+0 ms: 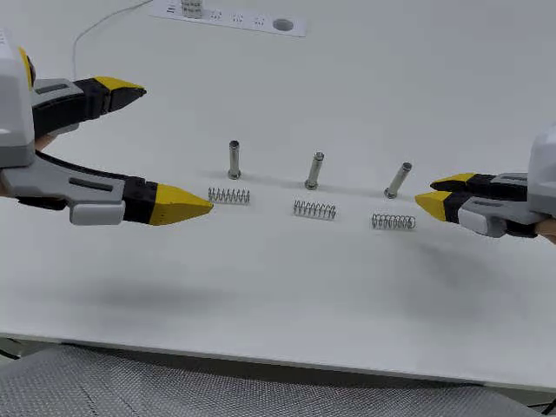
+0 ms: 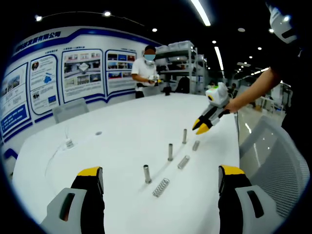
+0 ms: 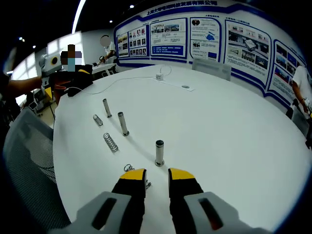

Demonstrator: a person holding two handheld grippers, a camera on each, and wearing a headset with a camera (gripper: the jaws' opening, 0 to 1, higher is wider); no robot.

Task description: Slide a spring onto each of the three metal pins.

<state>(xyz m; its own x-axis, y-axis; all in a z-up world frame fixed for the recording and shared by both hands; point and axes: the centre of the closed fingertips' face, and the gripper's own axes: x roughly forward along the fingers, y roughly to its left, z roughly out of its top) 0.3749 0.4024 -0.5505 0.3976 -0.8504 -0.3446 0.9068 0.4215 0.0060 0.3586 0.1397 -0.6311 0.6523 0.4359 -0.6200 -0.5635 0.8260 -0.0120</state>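
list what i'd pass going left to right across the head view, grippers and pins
left gripper, jaws wide apart → left pin → middle pin → right pin → right gripper. The springs overlap the pins sideways, so they are left out.

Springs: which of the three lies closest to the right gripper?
The right-end spring, just off the tips of the right gripper; the middle spring and left spring lie farther away.

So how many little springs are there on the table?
3. They lie in a row on the table: the left spring, the middle spring and the right spring, each just in front of one of the pins. None seems hidden.
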